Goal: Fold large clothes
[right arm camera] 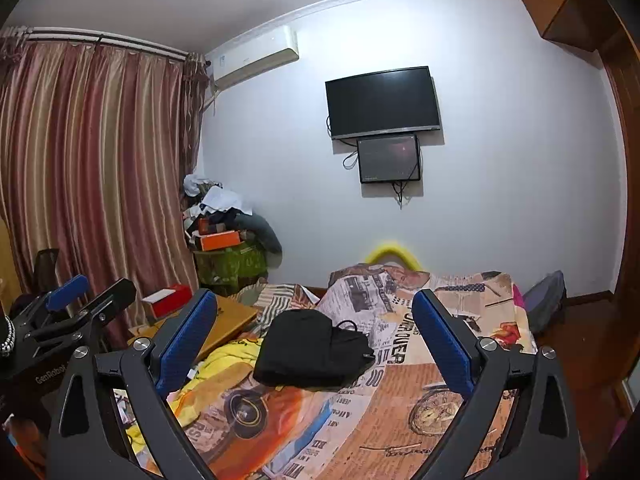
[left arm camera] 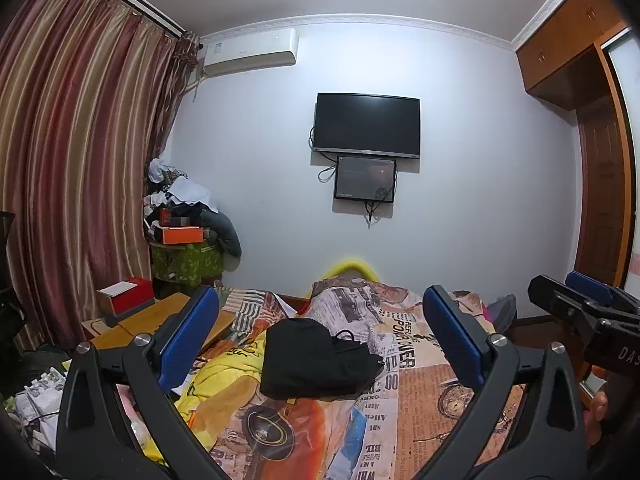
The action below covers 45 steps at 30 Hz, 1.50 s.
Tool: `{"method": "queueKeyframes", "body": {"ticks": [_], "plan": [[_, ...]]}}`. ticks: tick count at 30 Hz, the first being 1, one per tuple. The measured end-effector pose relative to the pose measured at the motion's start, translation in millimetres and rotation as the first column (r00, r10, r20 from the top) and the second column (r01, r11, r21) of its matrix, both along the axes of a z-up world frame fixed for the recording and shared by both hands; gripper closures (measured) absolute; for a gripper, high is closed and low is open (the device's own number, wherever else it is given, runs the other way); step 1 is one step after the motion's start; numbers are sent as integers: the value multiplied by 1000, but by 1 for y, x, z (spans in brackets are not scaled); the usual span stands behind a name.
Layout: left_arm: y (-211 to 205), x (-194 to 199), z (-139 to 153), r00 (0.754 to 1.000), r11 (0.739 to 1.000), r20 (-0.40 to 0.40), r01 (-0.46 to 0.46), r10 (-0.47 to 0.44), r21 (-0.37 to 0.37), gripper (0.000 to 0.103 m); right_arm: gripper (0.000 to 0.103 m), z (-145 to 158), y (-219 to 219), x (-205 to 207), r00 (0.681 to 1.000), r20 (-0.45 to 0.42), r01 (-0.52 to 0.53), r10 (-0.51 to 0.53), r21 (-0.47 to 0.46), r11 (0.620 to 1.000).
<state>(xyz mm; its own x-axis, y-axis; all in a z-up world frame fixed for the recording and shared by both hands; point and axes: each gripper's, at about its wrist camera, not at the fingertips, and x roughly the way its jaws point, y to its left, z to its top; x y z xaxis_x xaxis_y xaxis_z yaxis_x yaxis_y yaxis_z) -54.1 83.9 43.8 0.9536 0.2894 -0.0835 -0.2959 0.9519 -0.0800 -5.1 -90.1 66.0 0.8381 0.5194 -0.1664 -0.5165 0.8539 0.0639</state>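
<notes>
A black garment (left arm camera: 316, 358) lies folded into a compact bundle on the bed's newspaper-print cover (left arm camera: 416, 392), with a thin cord showing at its right side. My left gripper (left arm camera: 320, 320) is open, held level above the bed with the bundle lying beyond and between its blue pads, untouched. In the right wrist view the same black garment (right arm camera: 312, 354) rests ahead of my right gripper (right arm camera: 316, 320), which is also open with nothing in it. The right gripper (left arm camera: 588, 304) shows at the right edge of the left wrist view, and the left gripper (right arm camera: 76, 300) at the left edge of the right wrist view.
A yellow garment (left arm camera: 228, 376) lies crumpled left of the black bundle. A wooden board (left arm camera: 156, 320) with a red box (left arm camera: 128, 296) sits at the bed's left. A cluttered pile (left arm camera: 184, 216) stands in the corner by the curtain (left arm camera: 72, 140). A wardrobe (left arm camera: 600, 152) lines the right wall.
</notes>
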Motion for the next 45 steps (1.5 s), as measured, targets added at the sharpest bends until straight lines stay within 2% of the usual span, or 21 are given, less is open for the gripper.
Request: {"method": "queueKeyframes", "body": {"ticks": [24, 45], "plan": [[-5, 3, -7, 1000, 1000, -19, 0, 0, 21, 1, 6, 3, -5, -6, 999, -36, 5, -6, -28, 1000], [4, 8, -7, 996, 997, -49, 71, -72, -27, 1, 5, 3, -4, -4, 999, -49, 14, -16, -45, 999]]}}
